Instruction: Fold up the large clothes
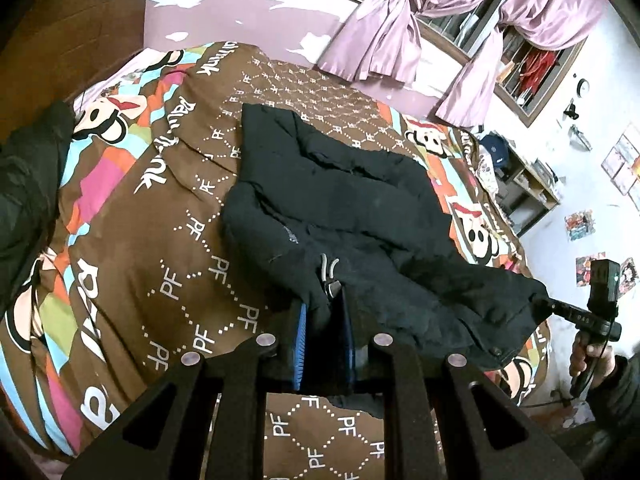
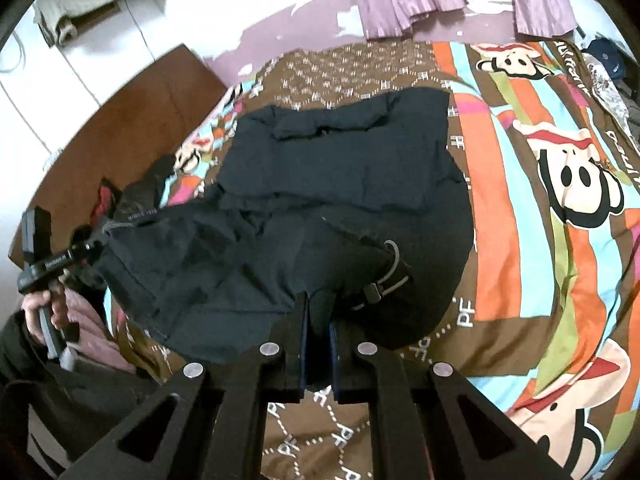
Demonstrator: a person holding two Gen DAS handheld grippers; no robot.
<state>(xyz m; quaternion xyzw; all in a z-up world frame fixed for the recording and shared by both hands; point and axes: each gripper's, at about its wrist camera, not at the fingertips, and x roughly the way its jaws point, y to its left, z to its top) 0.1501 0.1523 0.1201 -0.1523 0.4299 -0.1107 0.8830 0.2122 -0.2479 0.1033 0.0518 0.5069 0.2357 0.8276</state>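
Bedroom setting: a bed [image 1: 132, 216] with a brown cartoon-print cover carries the work, with pink curtains [image 1: 384, 40] and a window behind.

Left gripper [image 1: 324, 320]: jaws clamped on a bunched fold of the black jacket [image 1: 340, 200], at the hem corner nearest the camera, beside a grey drawcord toggle [image 1: 329, 276]. Right gripper [image 2: 319, 320]: jaws likewise clamped on the hem fabric, with a cord loop and toggle [image 2: 386, 280] just beside them. Each gripper also appears in the other's view, held by a hand [image 1: 588, 354], with cloth drawn taut to its tip.

Jacket position: the near hem is lifted off the cover between the two grips; the far end rests flat on the bed towards the wall. At least one layer appears already laid across the body, though the dark cloth makes the layers hard to read.

Assessment: folding is under way, not complete. The raised hem has yet to be carried over and laid down, and any final halving and smoothing remain. A second dark garment [image 1: 28, 184] lies at the bed's edge, apparently unfolded.
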